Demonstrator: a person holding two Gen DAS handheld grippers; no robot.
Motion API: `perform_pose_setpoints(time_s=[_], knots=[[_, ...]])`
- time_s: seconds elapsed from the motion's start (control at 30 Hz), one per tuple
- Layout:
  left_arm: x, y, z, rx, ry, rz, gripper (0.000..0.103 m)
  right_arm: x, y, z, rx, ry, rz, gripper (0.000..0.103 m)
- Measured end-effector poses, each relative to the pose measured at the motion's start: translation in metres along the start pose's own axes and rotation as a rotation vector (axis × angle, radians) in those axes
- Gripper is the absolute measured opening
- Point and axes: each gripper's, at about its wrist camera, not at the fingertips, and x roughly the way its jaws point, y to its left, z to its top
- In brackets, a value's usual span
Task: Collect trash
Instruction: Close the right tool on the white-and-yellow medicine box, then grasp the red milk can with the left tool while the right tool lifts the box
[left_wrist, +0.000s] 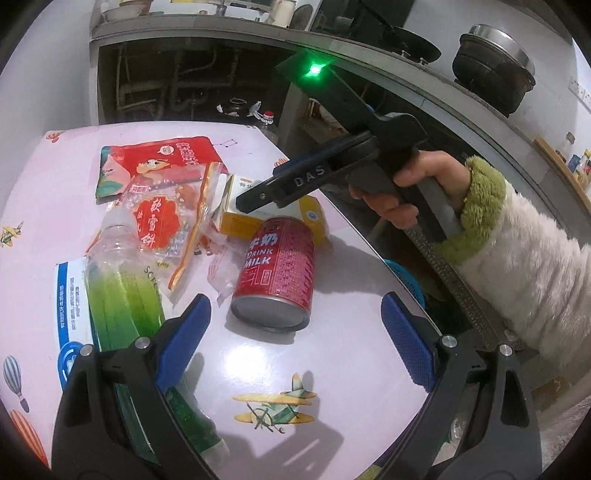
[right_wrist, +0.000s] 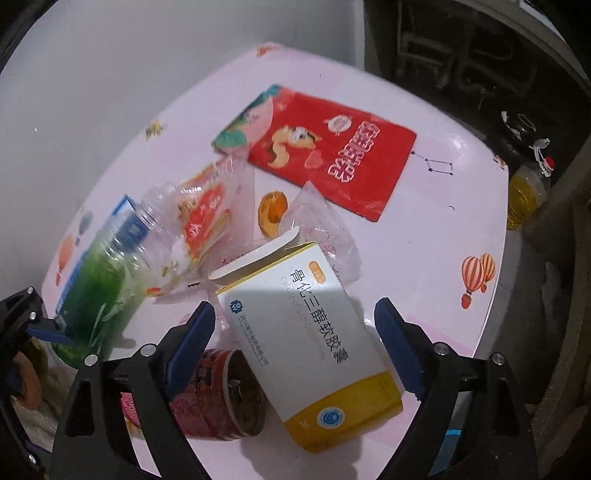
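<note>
You're over the pink table (right_wrist: 424, 229) w/ both tools out, mid-reach and nothing lifted yet. Nearest in the right wrist view, your right gripper (right_wrist: 295, 328) stands wide open, blue pads either side of the white-and-yellow medicine box (right_wrist: 314, 332) but not pressing it; the box lies flat on the table, one end flap up, its near corner propped on the red milk can (right_wrist: 218, 398) lying on its side. In the left wrist view your left gripper (left_wrist: 295, 325) is open too, empty, hovering just short of that can (left_wrist: 275, 273), w/ the green-labelled plastic bottle (left_wrist: 122, 291) lying beside its left finger. Past the can sit crumpled clear wrappers (right_wrist: 325, 236) and an orange-printed snack bag (left_wrist: 162, 221), all touching in one heap; farthest back lies the flat red snack pouch (right_wrist: 332, 151), a bit apart. No bin is clearly made out from either cam. Judged step: picking the first item, prob. the box. Next move calls for lowering the right tool so both pads straddle the box's long sides, then closing gently, since thin card crushes. Lift straight up so the can under its corner doesn't roll off the edge.
</note>
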Motion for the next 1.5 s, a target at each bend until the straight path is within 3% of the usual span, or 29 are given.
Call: perform_pose_setpoints(time_s=[0.3,0.7,0.97,1.23,1.5], knots=[[-0.003,0.008,-0.001,-0.037,-0.005,-0.004,0.089,0.026,0.003,0.005,-0.003,0.088,-0.007,0.086],[-0.006,0.006,-0.002,-0.038,-0.011,-0.004,0.089,-0.007,-0.017,-0.015,0.121,-0.025,0.052,0.079],[-0.002,0.004,-0.002,-0.038,0.002,-0.003,0.089,-0.017,-0.052,-0.055,0.379,-0.058,0.023,0.078],[0.005,0.002,-0.003,-0.039,0.017,-0.007,0.089,-0.023,-0.068,-0.116,0.624,-0.096,0.002,0.078],[0.017,-0.007,0.004,-0.018,0.041,-0.019,0.089,-0.035,-0.043,-0.16,0.688,-0.122,0.004,0.079]])
